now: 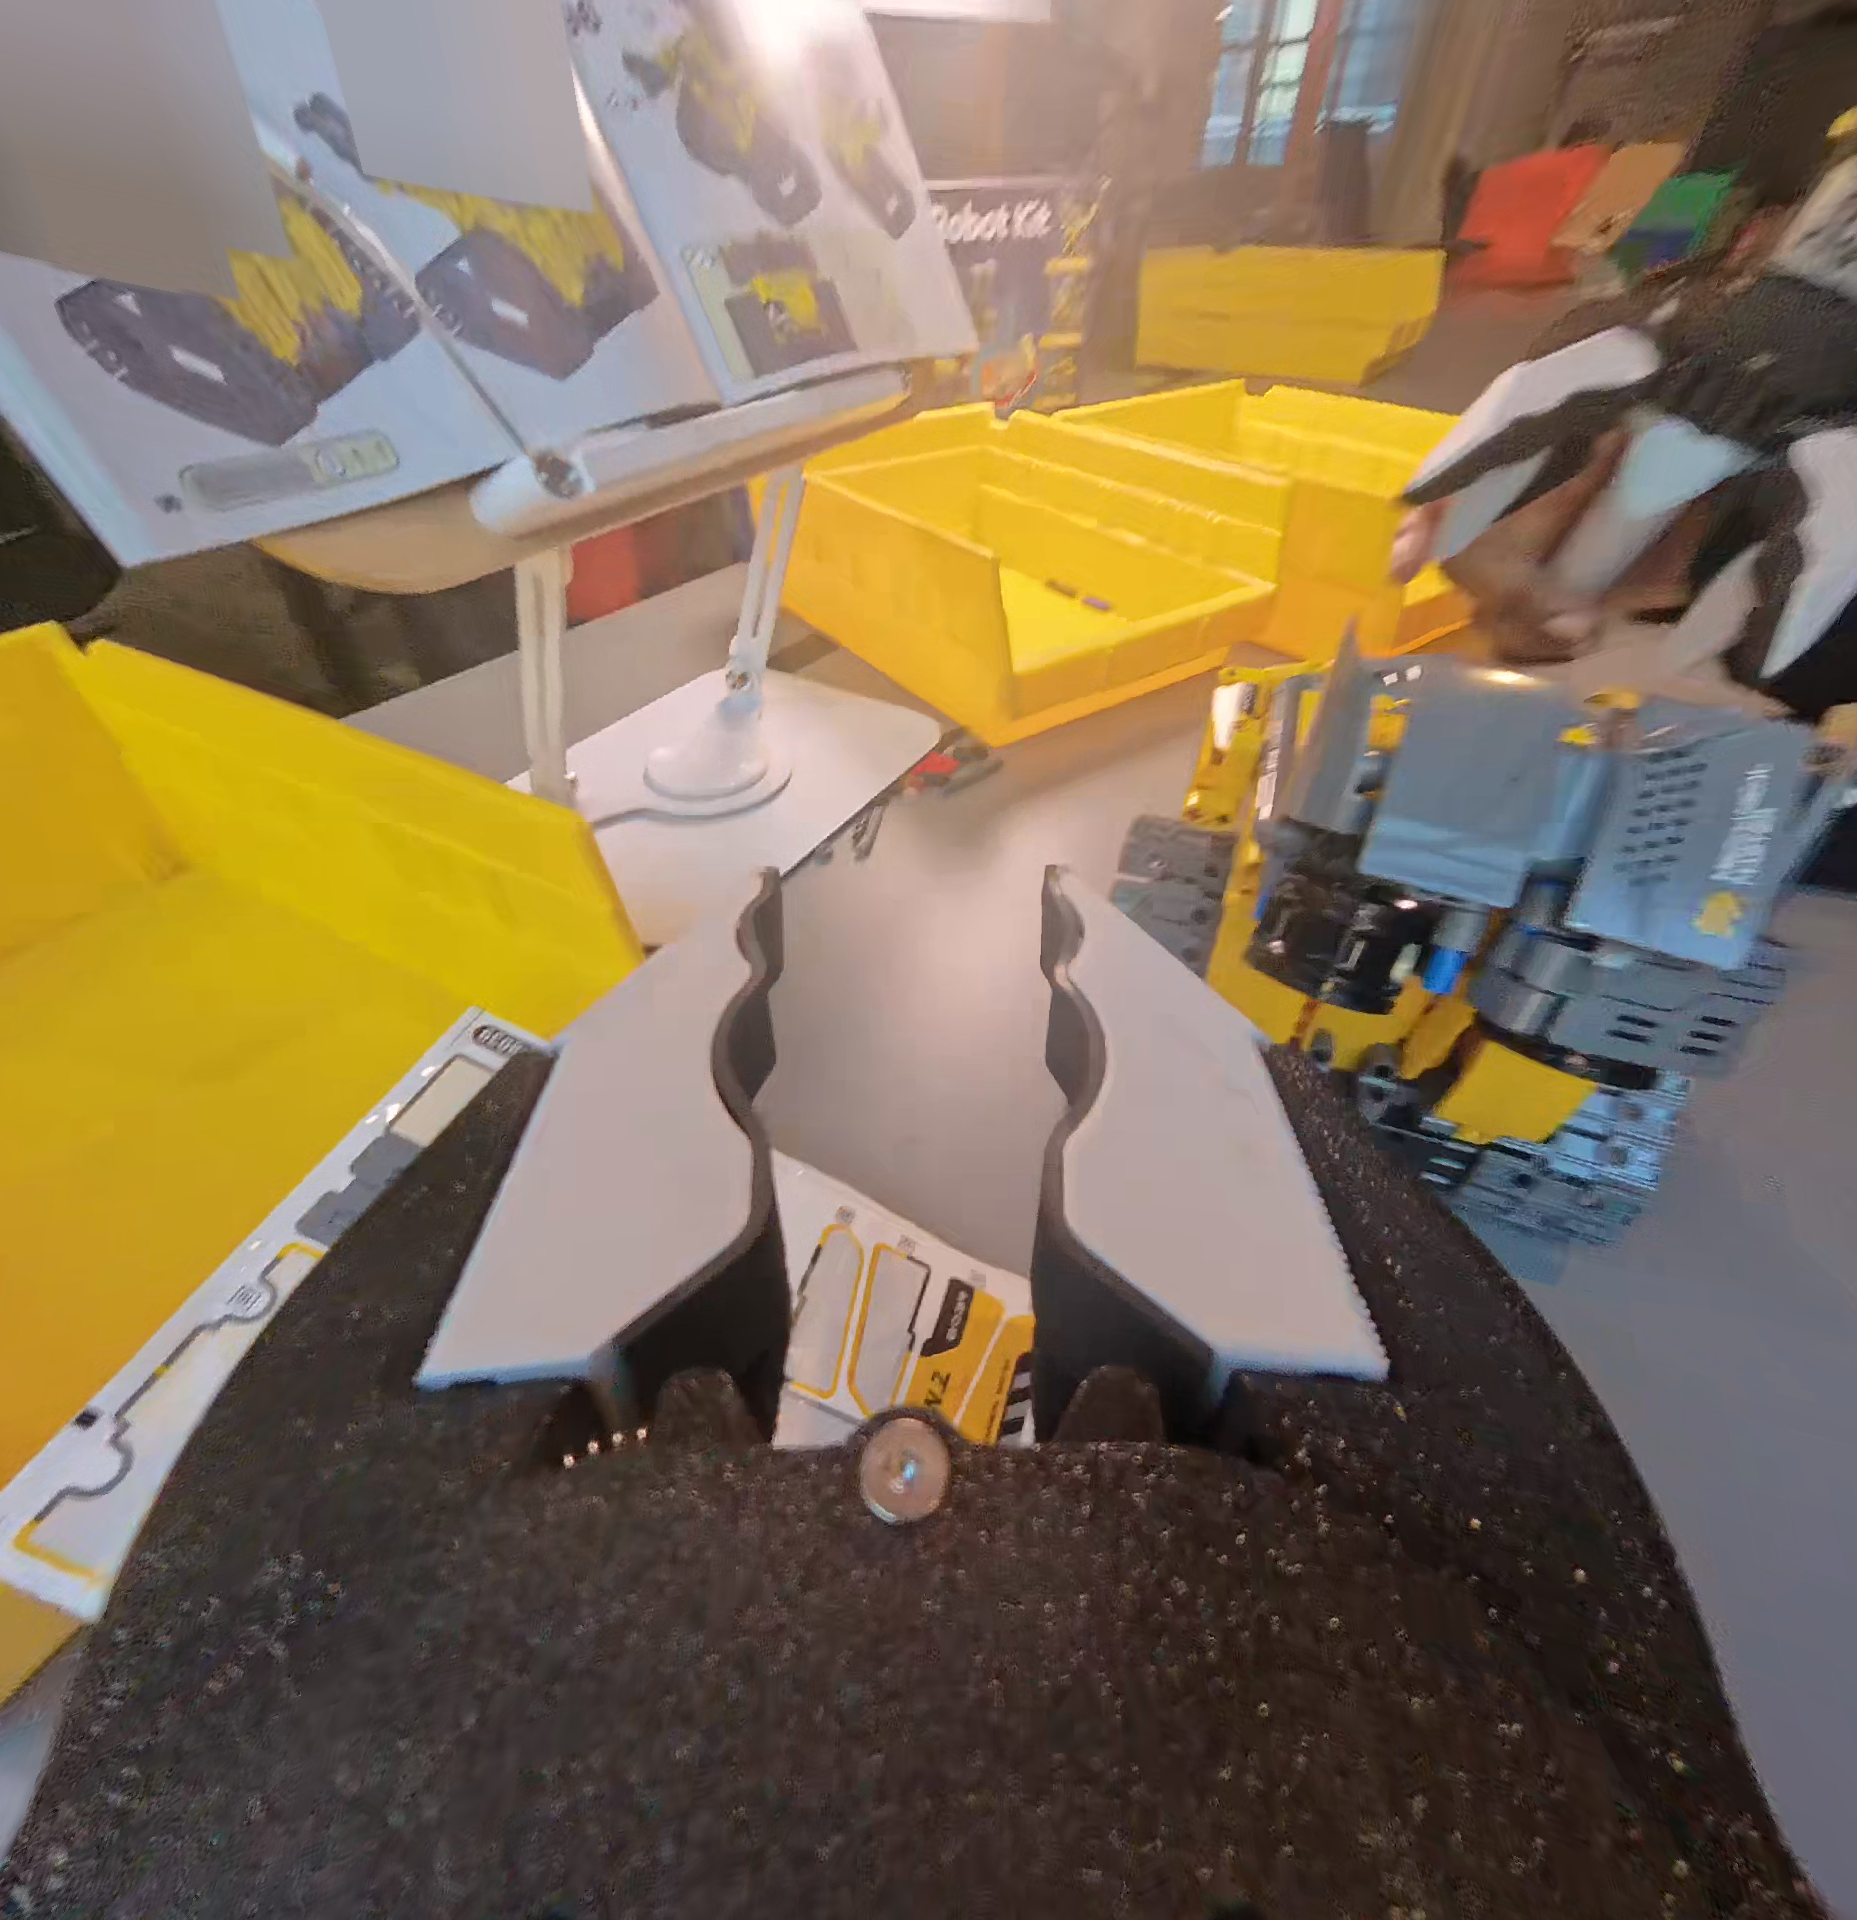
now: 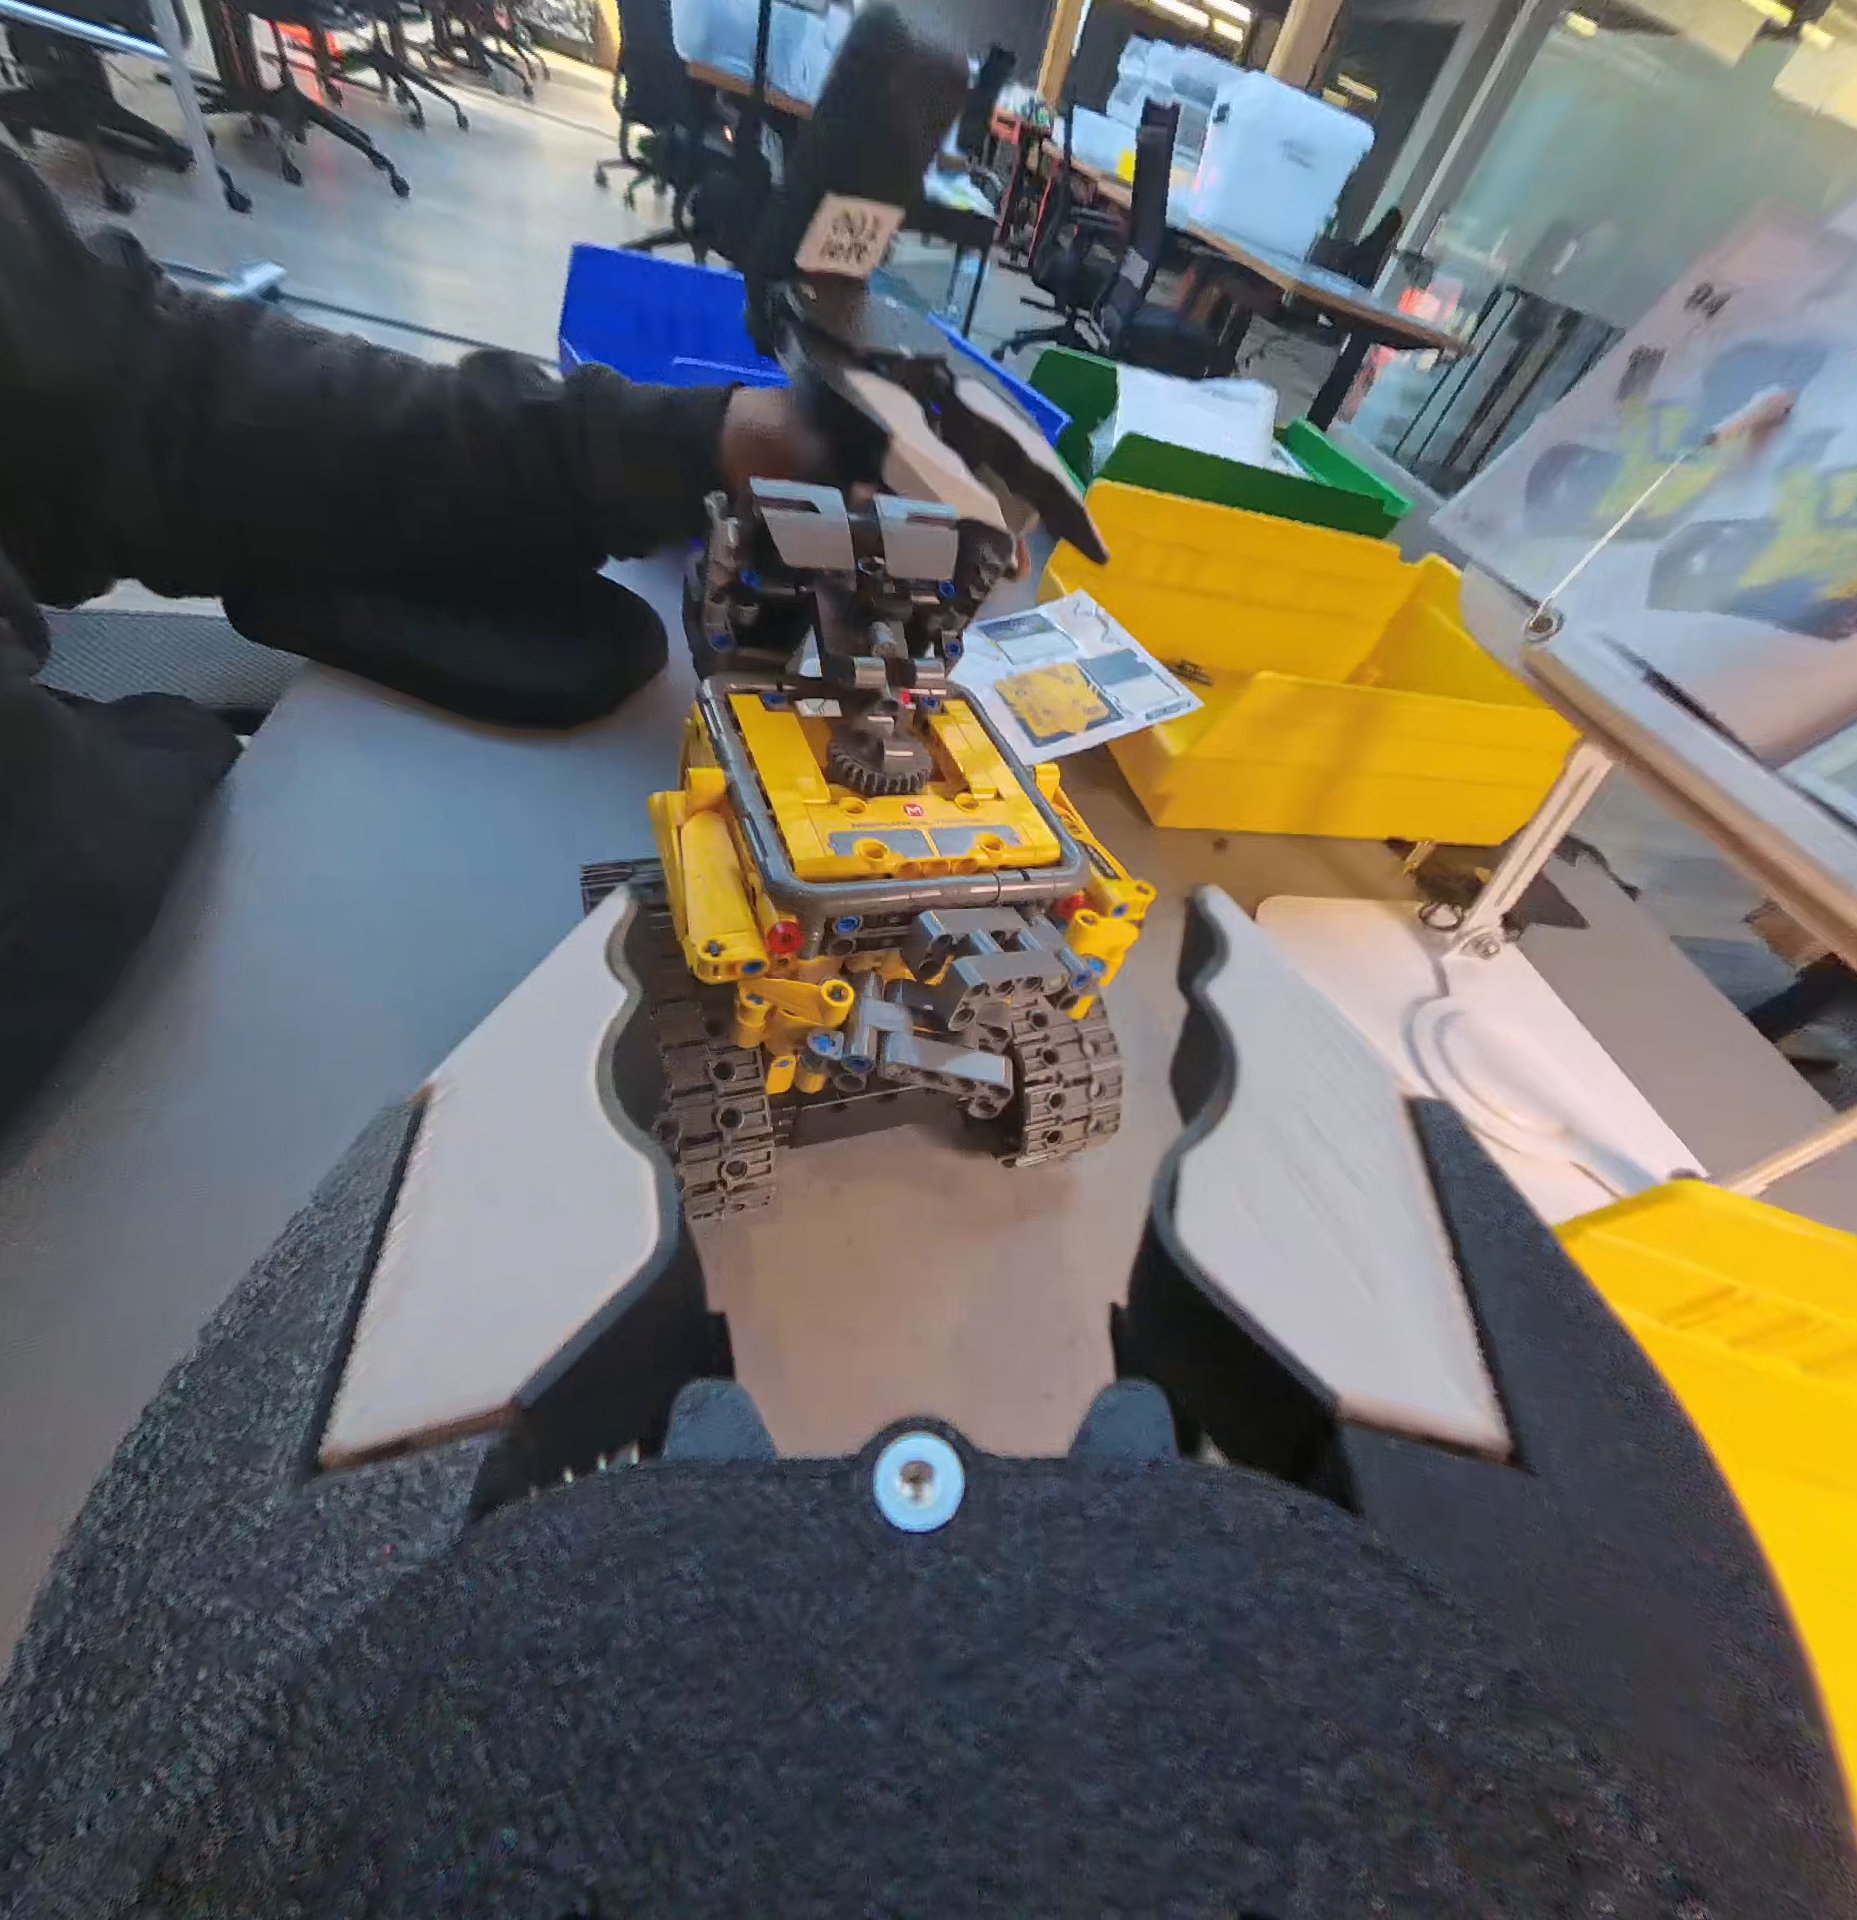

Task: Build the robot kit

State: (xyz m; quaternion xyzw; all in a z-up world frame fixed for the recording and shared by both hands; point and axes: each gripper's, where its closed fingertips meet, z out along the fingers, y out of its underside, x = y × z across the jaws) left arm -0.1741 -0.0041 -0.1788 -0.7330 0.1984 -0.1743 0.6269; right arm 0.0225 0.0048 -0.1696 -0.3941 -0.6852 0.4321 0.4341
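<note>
A yellow and grey brick-built tracked robot model (image 2: 882, 862) stands on the grey table (image 2: 384, 935). My right gripper (image 2: 908, 914) is open, with its fingers on either side of the model's front tracks. The left fingertip (image 2: 602, 935) is close beside one track. My left gripper (image 1: 908, 914) is open and empty over the table, to the left of the model (image 1: 1475, 935). It hovers above a sticker sheet (image 1: 903, 1320). In the right wrist view the left gripper (image 2: 965, 457) sits just behind the model's grey head, held by an arm in a black sleeve (image 2: 332, 457).
Yellow bins stand left (image 1: 332, 800) and at the back (image 1: 882, 540), also in the right wrist view (image 2: 1350, 769) and at its right edge (image 2: 1755, 1403). A white stand holds an open instruction booklet (image 1: 436, 312). Small loose parts (image 1: 934, 769) lie by its base. Blue (image 2: 654, 322) and green (image 2: 1246, 478) bins stand behind. Left tips to right tips: about 20 cm.
</note>
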